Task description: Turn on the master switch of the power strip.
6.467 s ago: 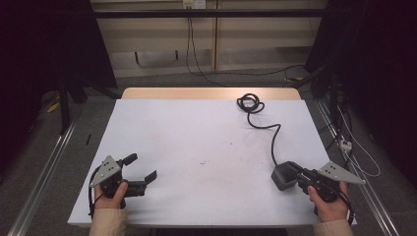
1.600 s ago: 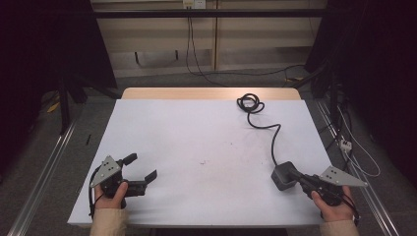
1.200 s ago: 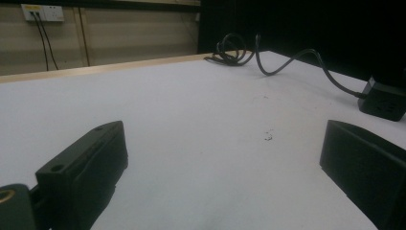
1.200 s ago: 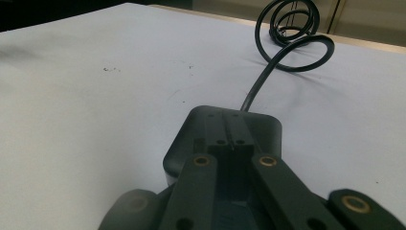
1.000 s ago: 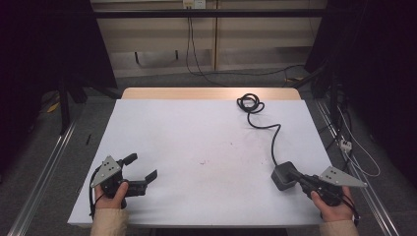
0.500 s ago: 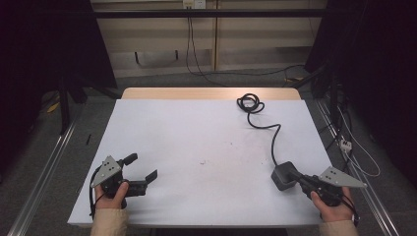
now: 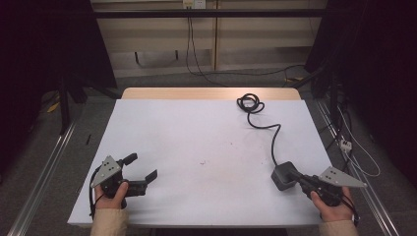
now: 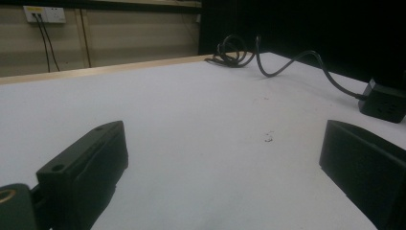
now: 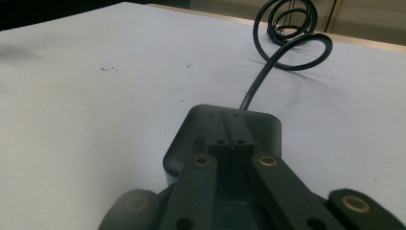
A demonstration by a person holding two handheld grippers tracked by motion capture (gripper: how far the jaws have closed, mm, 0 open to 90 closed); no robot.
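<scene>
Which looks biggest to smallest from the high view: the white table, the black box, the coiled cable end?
1. White table, by far.
2. and 3. Black box and coiled cable end: they look alike, so I won't rank them.

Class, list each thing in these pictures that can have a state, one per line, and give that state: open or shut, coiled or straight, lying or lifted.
Left tongs: open, jaws wide apart, nothing between them.
Right tongs: shut, jaws together, lying over the top of the power adapter.
Power adapter: lying on the table, near its right front.
Cable: runs from the adapter toward the far edge, its end coiled in loose loops.
</scene>
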